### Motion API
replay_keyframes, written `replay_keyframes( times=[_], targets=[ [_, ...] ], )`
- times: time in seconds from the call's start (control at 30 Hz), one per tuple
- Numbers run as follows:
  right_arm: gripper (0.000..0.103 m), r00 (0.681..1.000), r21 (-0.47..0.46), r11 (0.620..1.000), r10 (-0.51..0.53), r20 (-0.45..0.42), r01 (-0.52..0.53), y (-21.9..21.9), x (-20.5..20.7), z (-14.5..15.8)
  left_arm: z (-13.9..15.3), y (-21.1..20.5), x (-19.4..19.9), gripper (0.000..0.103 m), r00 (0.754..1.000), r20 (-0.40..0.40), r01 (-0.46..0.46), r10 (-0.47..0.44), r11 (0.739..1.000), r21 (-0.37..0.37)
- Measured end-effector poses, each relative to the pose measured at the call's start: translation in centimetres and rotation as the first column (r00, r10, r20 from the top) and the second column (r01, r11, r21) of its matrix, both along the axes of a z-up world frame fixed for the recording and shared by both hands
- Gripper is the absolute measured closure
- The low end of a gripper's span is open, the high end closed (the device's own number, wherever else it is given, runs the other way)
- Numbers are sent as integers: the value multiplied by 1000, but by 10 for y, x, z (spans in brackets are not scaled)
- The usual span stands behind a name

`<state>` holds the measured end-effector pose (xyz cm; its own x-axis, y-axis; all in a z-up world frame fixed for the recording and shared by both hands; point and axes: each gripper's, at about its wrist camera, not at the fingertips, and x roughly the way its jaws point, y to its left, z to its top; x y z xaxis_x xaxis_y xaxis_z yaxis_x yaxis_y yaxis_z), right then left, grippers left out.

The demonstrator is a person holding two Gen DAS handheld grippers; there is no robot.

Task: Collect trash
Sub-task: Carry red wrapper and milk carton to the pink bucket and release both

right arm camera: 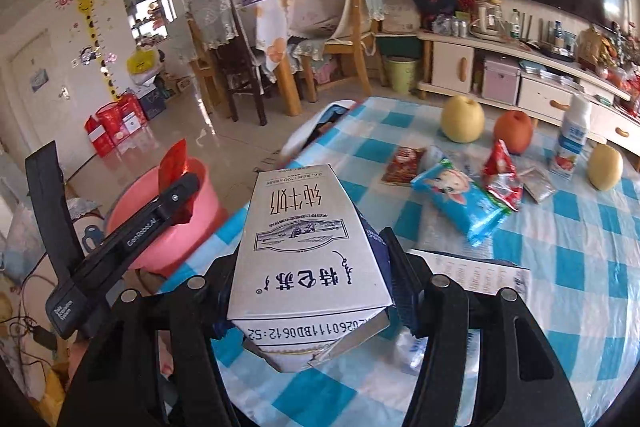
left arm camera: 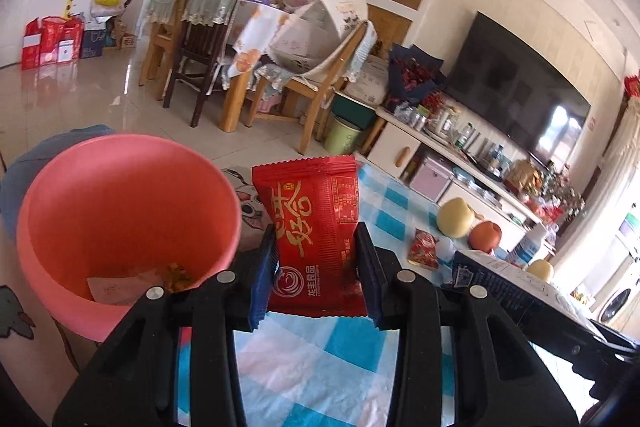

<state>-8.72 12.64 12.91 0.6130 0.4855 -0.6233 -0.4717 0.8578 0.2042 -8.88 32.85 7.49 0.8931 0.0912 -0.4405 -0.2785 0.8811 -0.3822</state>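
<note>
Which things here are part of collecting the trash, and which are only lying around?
Part of the job:
red snack packet in left gripper
milk carton in right gripper
pink bin
blue wrapper and red wrapper on the table

Only lying around:
yellow pear
red apple
yogurt bottle

You are working in bright daylight that seems to enter from windows at the right, mirrored as glare on the television point(left arm camera: 516, 95) and the glossy floor point(left arm camera: 100, 95). Both views bow strongly toward dark vignetted corners; distant shelves go soft, and shadows stay faint.
</note>
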Motion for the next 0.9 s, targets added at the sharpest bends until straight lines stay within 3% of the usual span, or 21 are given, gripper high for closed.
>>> replay_keyframes(
  times=[0.17,0.37,0.67,0.9],
  targets=[
    [41,992,9,992,128,-8,-128,73,11,8,-2,42,-11,63,985,1,-174,174,983,-56],
    [41,970,-5,970,242,-11,-242,152,25,10,-10,84,-18,63,954,-25,-298,297,947,-120],
    [40,948,-38,949,309,-82,-312,231,59,-4,-23,118,-14,61,940,-81,-341,332,926,-163],
    [17,973,34,977,211,-91,-208,201,69,-15,-28,123,-13,25,923,-109,-381,368,912,-148]
  ],
)
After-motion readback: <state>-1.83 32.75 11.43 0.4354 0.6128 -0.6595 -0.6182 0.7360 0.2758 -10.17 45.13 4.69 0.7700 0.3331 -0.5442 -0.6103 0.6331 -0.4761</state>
